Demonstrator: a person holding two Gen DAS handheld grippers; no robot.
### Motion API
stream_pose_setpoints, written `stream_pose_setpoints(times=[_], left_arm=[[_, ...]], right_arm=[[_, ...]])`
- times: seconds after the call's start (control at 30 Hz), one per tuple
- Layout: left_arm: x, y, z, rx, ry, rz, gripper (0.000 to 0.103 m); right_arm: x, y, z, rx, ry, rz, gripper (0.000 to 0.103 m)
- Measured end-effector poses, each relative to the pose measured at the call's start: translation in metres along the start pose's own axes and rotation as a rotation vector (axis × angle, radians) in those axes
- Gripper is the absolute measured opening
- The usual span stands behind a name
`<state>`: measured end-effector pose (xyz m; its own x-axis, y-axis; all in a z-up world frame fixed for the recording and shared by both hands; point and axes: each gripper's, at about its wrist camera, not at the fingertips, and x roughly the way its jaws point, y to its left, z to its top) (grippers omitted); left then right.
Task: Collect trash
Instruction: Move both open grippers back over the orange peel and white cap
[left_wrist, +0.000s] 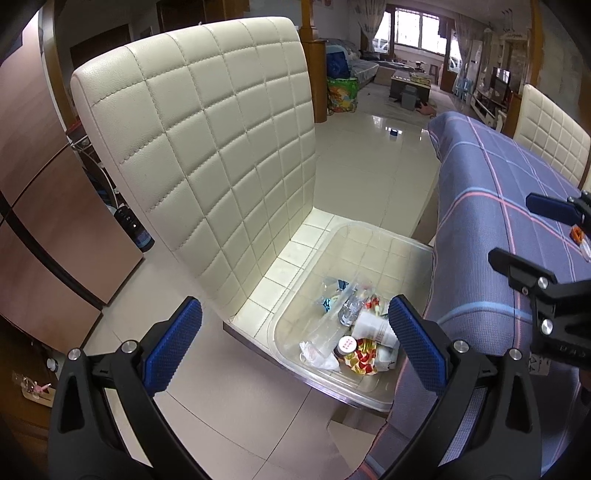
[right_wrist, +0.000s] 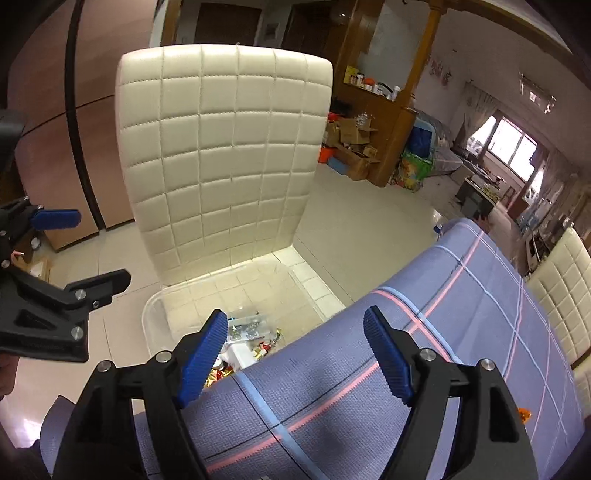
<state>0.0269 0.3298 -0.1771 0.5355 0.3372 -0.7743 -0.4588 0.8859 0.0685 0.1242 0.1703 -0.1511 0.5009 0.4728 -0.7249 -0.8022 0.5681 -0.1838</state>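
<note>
- Clear bin (left_wrist: 369, 391) parked on chair (left_wrist: 207, 147) seat right by table (right_wrist: 443, 332) edge, handy for dropping stuff straight off the cloth
- Trash (left_wrist: 354, 332) already piled at bin's near end
- Right gripper (right_wrist: 295, 354) spread wide, empty, hanging over table edge, trash just below its left pad
- Left gripper (left_wrist: 295, 343) also wide open, empty, trash close beside right pad
- One orange scrap (right_wrist: 524, 415) left on table, off to the right
</note>
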Motion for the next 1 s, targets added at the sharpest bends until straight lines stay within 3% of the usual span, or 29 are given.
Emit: stream_pose_setpoints(times=[0.27, 0.5, 0.8, 1.0], left_arm=[[-0.011, -0.013, 0.003, 0.026, -0.012, -0.030, 0.099], [-0.025, -0.047, 0.008, 0.090, -0.043, -0.063, 0.099], [-0.043, -0.121, 0.016, 0.211, -0.073, -0.126, 0.099], [-0.046, -0.183, 0.026, 0.283, -0.078, -0.218, 0.099]], right_arm=[[-0.009, -0.020, -0.012, 0.071, 0.015, 0.012, 0.077], [-0.028, -0.054, -0.033, 0.167, 0.034, 0.006, 0.077], [-0.056, -0.108, -0.077, 0.270, 0.045, -0.084, 0.077], [-0.066, -0.159, -0.119, 0.363, 0.083, -0.162, 0.077]])
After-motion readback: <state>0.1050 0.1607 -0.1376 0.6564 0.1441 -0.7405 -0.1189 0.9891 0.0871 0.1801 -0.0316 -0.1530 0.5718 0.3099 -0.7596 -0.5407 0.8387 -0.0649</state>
